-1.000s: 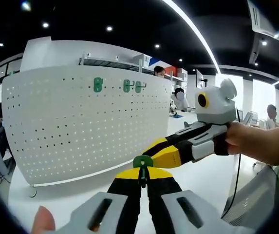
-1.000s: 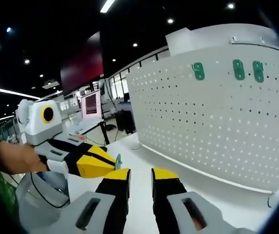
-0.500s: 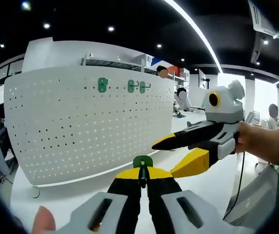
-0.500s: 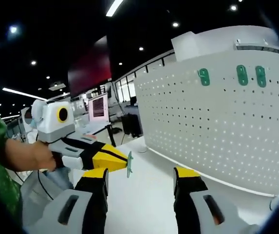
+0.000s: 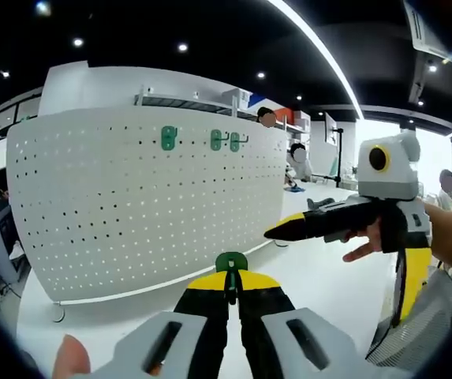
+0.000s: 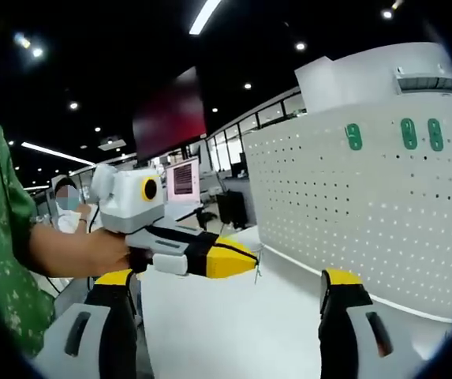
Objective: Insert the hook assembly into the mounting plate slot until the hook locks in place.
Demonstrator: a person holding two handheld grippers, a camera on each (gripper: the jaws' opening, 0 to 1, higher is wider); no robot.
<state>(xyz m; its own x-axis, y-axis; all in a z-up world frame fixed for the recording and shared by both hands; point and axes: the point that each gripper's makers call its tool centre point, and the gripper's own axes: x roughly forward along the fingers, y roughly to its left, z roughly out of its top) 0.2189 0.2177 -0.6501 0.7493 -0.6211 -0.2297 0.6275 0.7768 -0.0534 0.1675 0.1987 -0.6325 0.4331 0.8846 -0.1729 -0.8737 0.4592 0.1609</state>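
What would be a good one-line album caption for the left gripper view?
Left claw shut on a green hook, facing the white pegboard; right claw wide open.

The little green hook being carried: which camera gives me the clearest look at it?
The left gripper view. There the green hook sits dead centre, pinched between the left gripper's shut yellow jaws. In the right gripper view it is a thin green sliver at that gripper's tip, seen edge-on.

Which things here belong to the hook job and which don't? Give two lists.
Job:
- green hook, clamped in the left gripper
- white pegboard, three green hooks already mounted near its top
- right gripper, jaws wide open, empty

Not the job:
- monitor
- seated people in the background
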